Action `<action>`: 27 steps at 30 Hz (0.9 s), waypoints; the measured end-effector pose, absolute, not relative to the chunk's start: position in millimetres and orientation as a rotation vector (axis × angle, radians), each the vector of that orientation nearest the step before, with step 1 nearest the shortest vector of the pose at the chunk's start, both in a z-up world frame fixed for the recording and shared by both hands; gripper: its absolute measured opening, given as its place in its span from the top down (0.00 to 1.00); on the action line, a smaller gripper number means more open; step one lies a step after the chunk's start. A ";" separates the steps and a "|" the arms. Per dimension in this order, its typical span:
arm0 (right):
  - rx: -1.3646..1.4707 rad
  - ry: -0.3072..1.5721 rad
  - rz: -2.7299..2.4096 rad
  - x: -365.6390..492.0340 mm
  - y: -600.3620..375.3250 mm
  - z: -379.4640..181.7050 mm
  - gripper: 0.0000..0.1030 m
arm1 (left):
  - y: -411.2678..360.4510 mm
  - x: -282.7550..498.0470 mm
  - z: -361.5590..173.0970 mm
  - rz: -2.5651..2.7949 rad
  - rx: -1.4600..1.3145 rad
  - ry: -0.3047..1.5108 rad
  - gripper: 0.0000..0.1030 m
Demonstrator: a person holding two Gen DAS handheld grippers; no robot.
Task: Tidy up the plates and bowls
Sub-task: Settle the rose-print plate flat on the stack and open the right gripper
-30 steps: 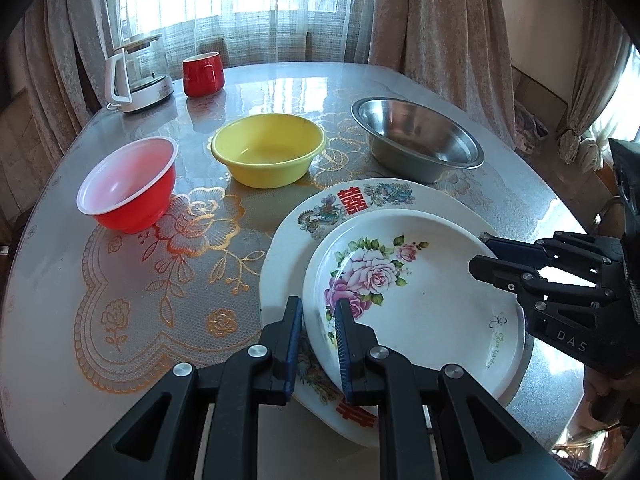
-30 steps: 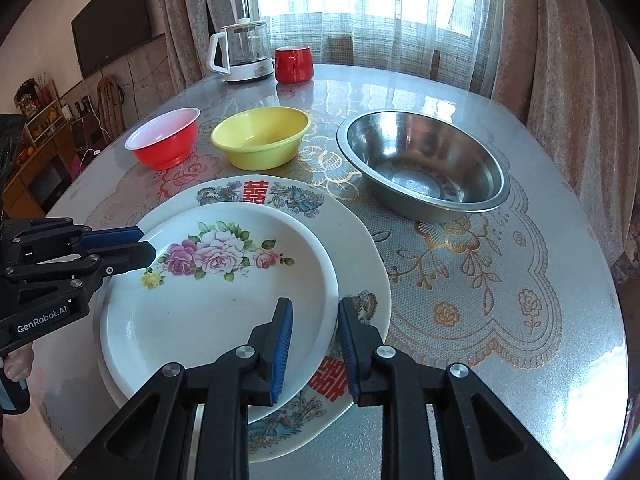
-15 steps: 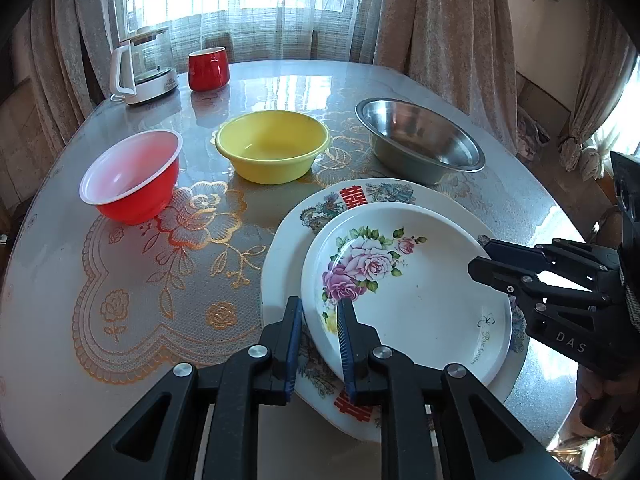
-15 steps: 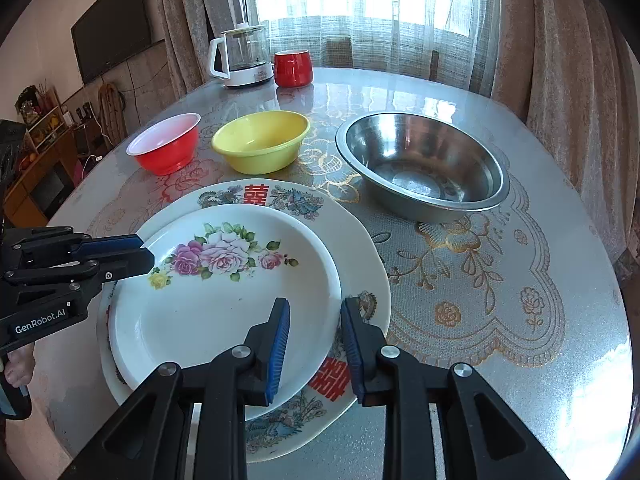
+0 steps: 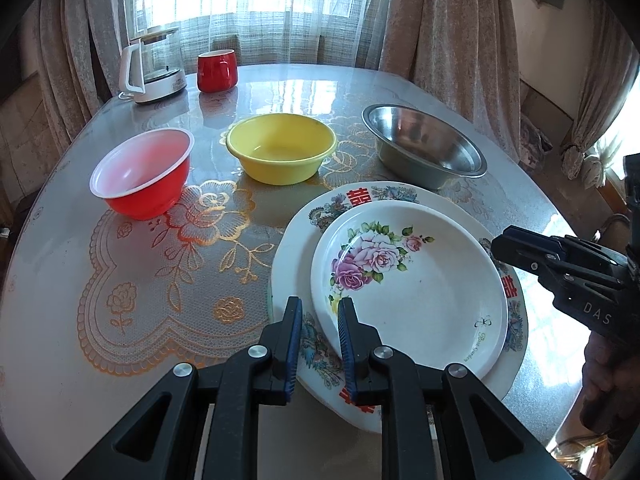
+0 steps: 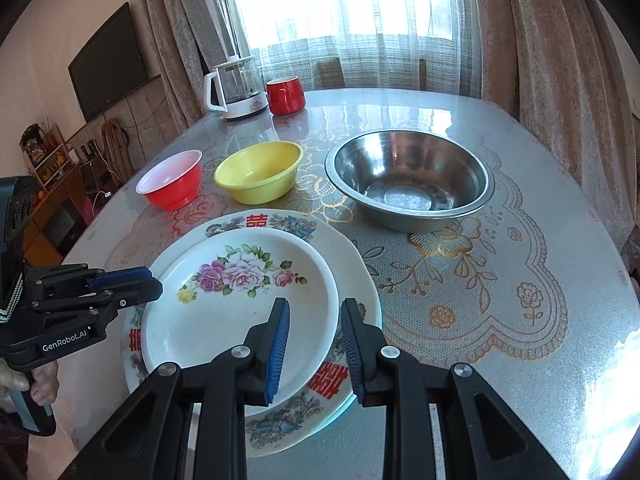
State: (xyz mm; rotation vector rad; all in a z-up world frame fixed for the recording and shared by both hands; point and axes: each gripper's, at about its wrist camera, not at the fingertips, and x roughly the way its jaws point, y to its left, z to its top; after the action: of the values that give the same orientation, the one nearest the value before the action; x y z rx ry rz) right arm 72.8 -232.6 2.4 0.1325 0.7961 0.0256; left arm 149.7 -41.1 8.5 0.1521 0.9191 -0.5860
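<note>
Plates sit stacked at the near edge of the round glass-topped table with a gold lace floral cloth (image 6: 500,300): a smaller white plate painted with pink roses (image 5: 420,284) (image 6: 236,304) rests on top of a larger white plate with red double-happiness characters and peacock patterns (image 5: 360,198) (image 6: 348,252). The left gripper (image 5: 319,312) (image 6: 154,282) has its jaws parted, one blue-padded finger on either side of the rose plate's rim, with no squeeze visible. The right gripper (image 6: 314,312) (image 5: 500,242) is likewise spread apart, straddling the opposite rim of the same plate, not clamped on it. Beyond the plates stand three bowls in a row, apart from one another: a red plastic bowl with a white interior (image 5: 142,174) (image 6: 170,178), a yellow plastic bowl (image 5: 282,148) (image 6: 258,172) and a wide stainless steel bowl (image 5: 424,146) (image 6: 408,178). At the far edge by the curtained window, a white-handled glass kettle (image 5: 154,66) (image 6: 236,88) stands just beside a red mug (image 5: 217,70) (image 6: 285,96).
</note>
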 end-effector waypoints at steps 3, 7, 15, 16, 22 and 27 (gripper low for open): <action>0.176 0.797 -0.007 73.7 -243.0 1.4 0.74 | -40.1 147.7 9.4 -0.581 0.149 0.917 0.82; 0.234 0.823 -0.028 74.7 -254.2 -8.3 0.72 | -38.3 145.2 9.2 -0.580 0.145 0.915 0.81; 0.262 0.850 -0.016 73.3 -251.6 -16.7 0.68 | -39.5 139.8 8.5 -0.569 0.154 0.904 0.81; 0.259 0.852 -0.015 73.2 -251.2 -17.0 0.68 | -39.9 139.3 8.1 -0.568 0.153 0.903 0.81; 0.250 0.854 -0.013 71.6 -250.0 -17.0 0.68 | -43.6 133.7 5.8 -0.583 0.146 0.901 0.80; 0.243 0.859 -0.012 71.5 -249.5 -16.8 0.68 | -41.8 131.4 5.7 -0.590 0.129 0.900 0.80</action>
State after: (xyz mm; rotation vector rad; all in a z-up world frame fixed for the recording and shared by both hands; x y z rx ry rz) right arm 71.5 -249.5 -16.8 0.2434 0.8588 -0.0116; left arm 131.4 -41.8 5.7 0.1294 0.9000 -0.5902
